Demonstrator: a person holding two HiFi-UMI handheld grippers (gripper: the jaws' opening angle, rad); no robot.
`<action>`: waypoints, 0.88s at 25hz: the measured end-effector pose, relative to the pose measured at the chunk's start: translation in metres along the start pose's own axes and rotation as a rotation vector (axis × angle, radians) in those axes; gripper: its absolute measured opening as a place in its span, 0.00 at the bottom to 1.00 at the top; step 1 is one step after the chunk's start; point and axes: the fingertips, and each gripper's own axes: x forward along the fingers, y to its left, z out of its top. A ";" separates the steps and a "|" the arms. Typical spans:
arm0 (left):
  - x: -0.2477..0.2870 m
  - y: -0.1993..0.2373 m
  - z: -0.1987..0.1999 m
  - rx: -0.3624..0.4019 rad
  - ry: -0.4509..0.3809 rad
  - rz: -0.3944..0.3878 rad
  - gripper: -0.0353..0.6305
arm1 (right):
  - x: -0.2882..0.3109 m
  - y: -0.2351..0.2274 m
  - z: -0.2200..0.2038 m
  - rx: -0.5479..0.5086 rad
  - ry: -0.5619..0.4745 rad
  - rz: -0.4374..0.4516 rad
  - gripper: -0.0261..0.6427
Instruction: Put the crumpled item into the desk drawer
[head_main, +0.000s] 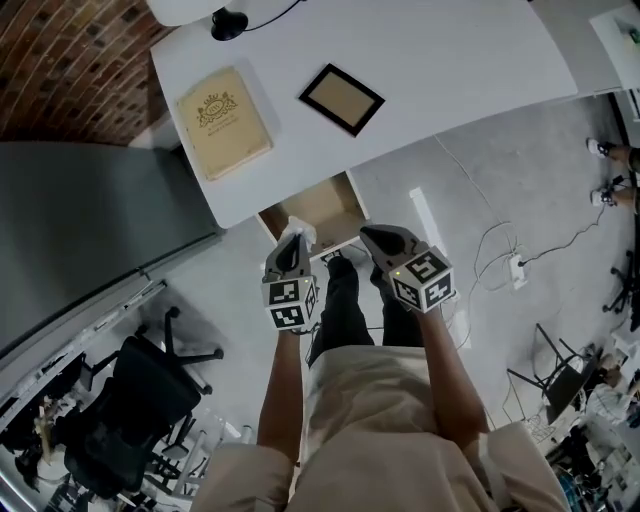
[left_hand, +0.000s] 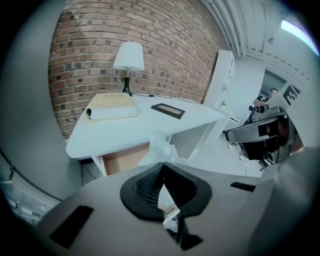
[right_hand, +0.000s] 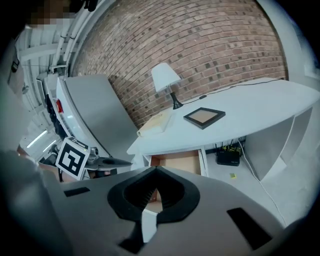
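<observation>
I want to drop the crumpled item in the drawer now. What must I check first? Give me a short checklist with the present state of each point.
1. Drawer pulled open: ok.
2. Left gripper shut on the crumpled item: ok.
3. Visible drawer floor bare: ok.
4. Item fully over the opening: cannot tell; in the head view it sits near the drawer's front edge.
5. Right gripper empty, jaws together, beside the drawer: ok.
</observation>
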 end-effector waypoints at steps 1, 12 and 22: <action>0.004 0.001 -0.004 0.016 0.012 -0.011 0.08 | 0.001 -0.002 -0.003 0.016 -0.012 -0.009 0.07; 0.064 0.000 -0.039 0.164 0.088 -0.089 0.08 | 0.043 -0.023 -0.086 0.181 -0.038 -0.042 0.07; 0.121 0.011 -0.075 0.139 0.146 -0.096 0.08 | 0.056 -0.056 -0.131 0.281 -0.079 -0.102 0.07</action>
